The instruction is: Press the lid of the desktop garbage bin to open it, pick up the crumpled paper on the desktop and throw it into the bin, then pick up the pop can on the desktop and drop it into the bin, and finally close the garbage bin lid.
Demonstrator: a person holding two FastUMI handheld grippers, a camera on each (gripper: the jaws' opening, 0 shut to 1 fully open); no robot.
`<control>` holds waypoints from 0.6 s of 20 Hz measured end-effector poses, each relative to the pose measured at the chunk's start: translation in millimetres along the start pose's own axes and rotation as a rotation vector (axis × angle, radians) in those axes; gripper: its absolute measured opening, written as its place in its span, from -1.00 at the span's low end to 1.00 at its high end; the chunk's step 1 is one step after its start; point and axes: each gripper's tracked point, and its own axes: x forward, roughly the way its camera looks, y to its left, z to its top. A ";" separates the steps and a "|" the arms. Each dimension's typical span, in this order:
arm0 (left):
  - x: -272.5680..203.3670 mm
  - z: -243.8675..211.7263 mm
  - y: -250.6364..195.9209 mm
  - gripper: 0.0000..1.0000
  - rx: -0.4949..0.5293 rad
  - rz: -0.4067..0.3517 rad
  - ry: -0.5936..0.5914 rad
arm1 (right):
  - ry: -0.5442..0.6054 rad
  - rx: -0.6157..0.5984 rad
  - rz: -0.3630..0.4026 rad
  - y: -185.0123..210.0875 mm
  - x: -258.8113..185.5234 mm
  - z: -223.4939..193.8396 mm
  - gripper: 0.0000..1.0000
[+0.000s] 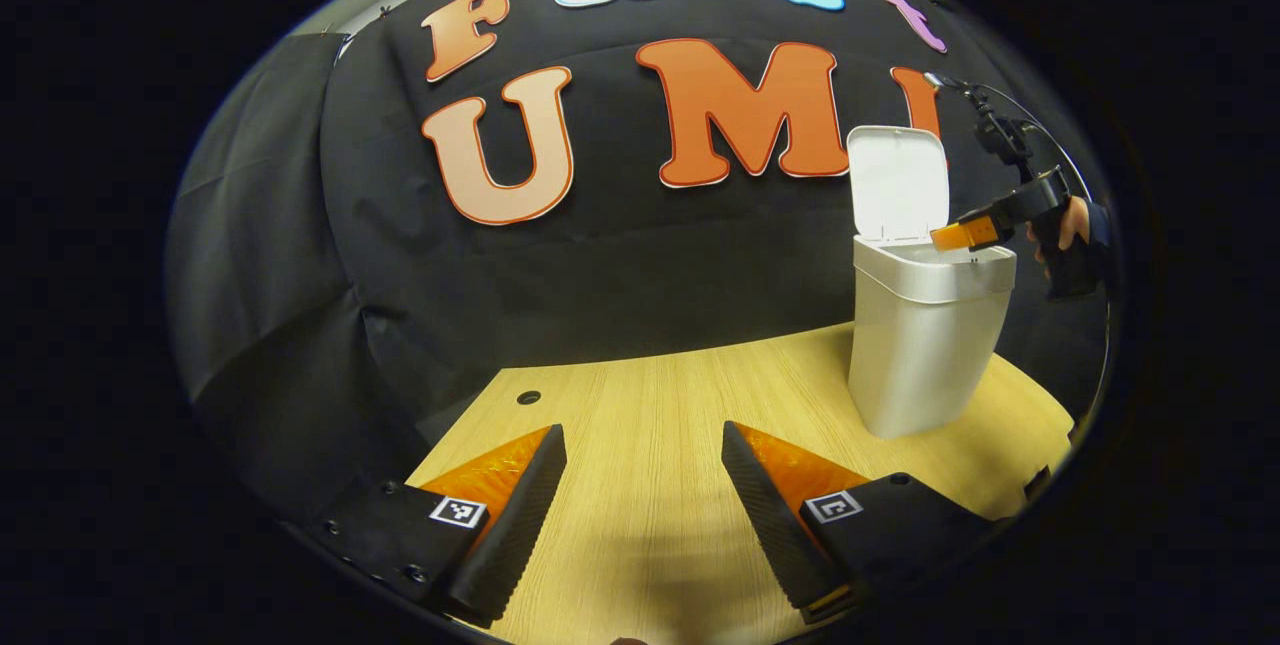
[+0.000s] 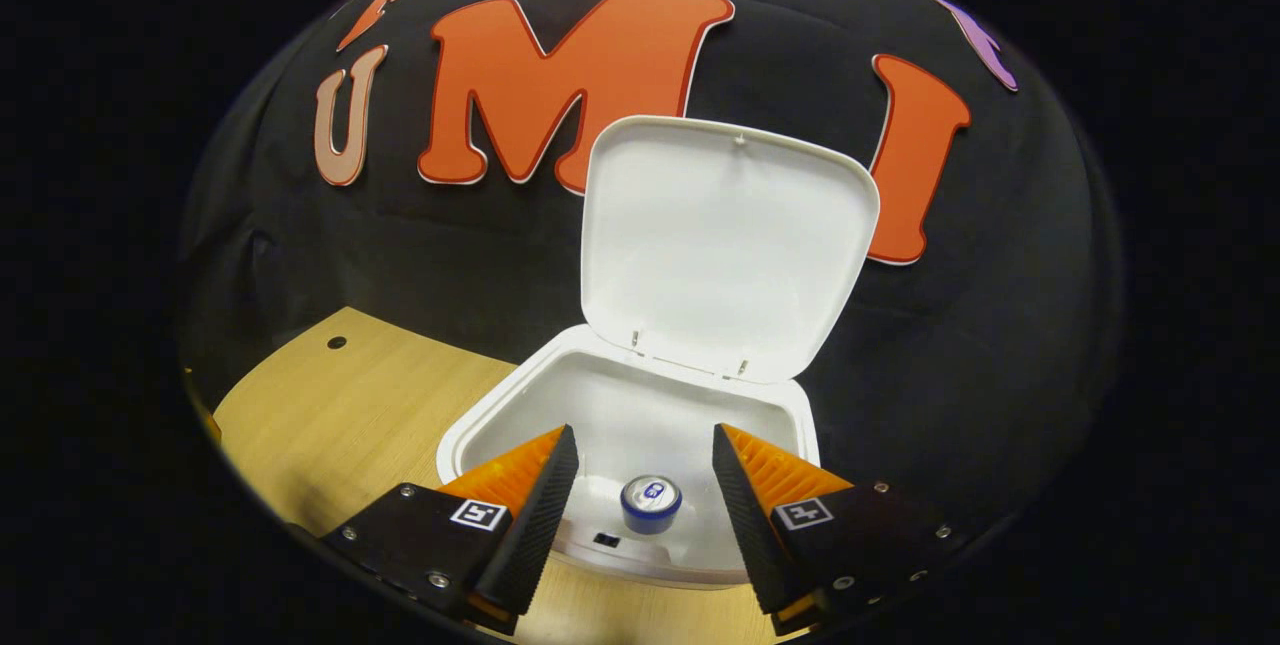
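The white desktop bin (image 1: 925,345) stands on the wooden table at the right, its lid (image 1: 898,183) raised upright. In the left gripper view my left gripper (image 1: 645,450) hovers open over bare tabletop, well left of the bin. Farther off, my right gripper (image 1: 975,230) reaches over the bin's mouth, held by a hand (image 1: 1070,225). From above, in the right gripper view, the bin's rim (image 2: 480,420) and open lid (image 2: 725,245) lie just ahead. My right gripper (image 2: 645,450) is open over the mouth. The pop can (image 2: 650,503) stands upright inside the bin, free of both fingers.
The wooden table (image 1: 640,425) has a small round hole (image 1: 528,397) near its far left edge, also seen as the hole (image 2: 336,342) in the right gripper view. Black cloth hangs close behind the table and the bin.
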 end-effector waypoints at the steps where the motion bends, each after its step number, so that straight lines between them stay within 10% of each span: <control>1: 1.4 0.0 -0.2 0.99 -0.001 -0.003 -0.002 | -0.012 -0.004 -0.004 -0.4 0.2 10.8 0.63; 12: 6.4 -4.0 1.3 0.92 -0.028 -0.002 0.003 | -0.177 -0.057 -0.059 -35.0 -6.4 129.4 0.64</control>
